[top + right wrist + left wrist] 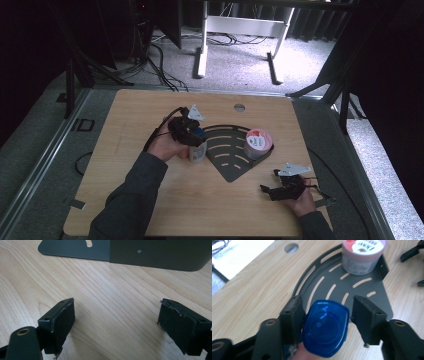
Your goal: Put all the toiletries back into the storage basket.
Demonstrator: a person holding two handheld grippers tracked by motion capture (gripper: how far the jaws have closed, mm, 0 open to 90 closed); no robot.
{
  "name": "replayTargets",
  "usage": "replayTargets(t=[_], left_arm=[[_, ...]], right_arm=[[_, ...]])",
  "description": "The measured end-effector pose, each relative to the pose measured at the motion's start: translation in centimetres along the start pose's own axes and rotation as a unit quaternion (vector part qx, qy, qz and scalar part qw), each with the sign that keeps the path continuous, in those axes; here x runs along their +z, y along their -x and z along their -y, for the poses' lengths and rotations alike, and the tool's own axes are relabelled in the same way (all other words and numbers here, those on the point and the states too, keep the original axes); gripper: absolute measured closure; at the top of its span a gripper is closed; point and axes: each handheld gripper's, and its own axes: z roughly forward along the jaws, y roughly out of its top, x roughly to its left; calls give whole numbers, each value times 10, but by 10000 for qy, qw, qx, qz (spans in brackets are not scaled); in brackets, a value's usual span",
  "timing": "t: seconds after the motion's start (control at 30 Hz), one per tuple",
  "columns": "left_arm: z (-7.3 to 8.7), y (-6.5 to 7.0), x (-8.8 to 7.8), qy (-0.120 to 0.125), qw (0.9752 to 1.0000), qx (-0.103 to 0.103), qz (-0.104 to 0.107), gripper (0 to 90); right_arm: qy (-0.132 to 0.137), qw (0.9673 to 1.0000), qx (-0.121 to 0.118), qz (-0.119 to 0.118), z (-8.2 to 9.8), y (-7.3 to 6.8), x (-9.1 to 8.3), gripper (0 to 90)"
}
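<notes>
Bottle [325,328] with a blue cap is standing just beside the rack [372,302], between the left gripper's [325,315] jaws; one pad is touching, the other showing a gap, probably mid-grasp. Right gripper [116,322] is waiting wide, empty.

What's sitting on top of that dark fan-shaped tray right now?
On the dark slotted tray, a pink-lidded tub stands in its far corner. The tub hides the tray surface beneath it.

We wear dark grey long sleeves [134,192]. Our left gripper [325,312] and right gripper [116,322] are black, with worn, frayed pads, brass-coloured screw eyelets, a grey three-cornered plate on top and trailing black cables.
</notes>
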Motion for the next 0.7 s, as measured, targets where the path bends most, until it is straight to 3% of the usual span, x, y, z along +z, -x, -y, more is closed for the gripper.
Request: replayTargets(t=[0.13, 0.5, 0.7], left_arm=[[1, -2, 3, -162, 9998, -52, 74, 508], [2, -3, -1, -154, 9986, -319, 383, 558], [1, 0, -2, -191, 9982, -336, 458, 562]], right_arm=[[0, 10000, 3, 0, 0, 0, 0, 138], [1, 10000, -3, 1, 0, 0, 0, 138], [2, 10000, 1, 1, 0, 0, 0, 138]])
